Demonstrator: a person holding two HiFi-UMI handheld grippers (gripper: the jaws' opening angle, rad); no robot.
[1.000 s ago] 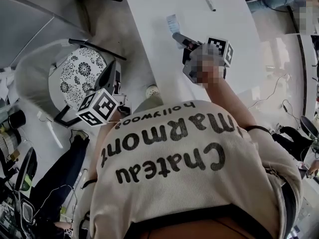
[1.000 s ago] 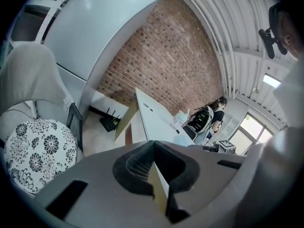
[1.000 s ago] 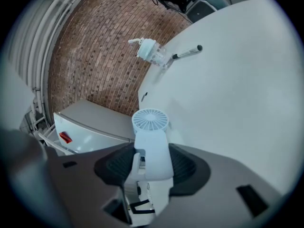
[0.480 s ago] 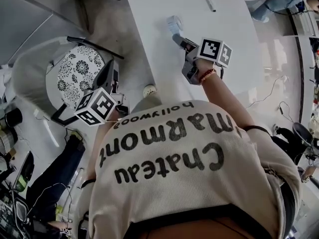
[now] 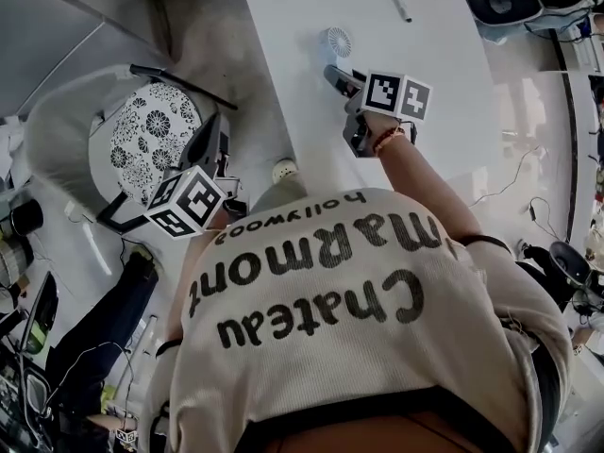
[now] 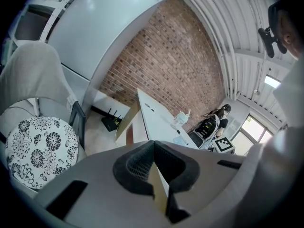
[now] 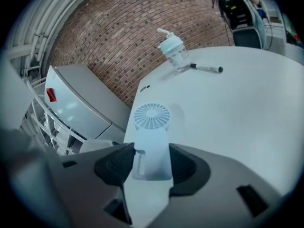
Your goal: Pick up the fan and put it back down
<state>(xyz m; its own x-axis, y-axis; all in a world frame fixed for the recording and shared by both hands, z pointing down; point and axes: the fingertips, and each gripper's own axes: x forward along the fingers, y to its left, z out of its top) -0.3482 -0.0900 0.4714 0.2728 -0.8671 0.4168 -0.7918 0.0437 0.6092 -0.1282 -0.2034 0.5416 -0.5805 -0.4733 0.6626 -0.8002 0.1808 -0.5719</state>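
A small white hand fan has its round grille facing up, low over the white table. My right gripper is shut on the fan's handle, one pad on each side. In the head view the fan sticks out beyond the right gripper over the table. My left gripper hangs off the table's left side, above the floor. Its jaws are closed together with nothing between them. Whether the fan touches the table I cannot tell.
A black marker pen and a clear bottle lie farther back on the table. A chair with a flower-patterned cushion stands left of the table, under the left gripper. A person sits at the far end of the room.
The right gripper has rolled, so the fan's round grille now faces up instead of showing edge-on. The fan also sits slightly farther up the table. The left gripper has stayed put.
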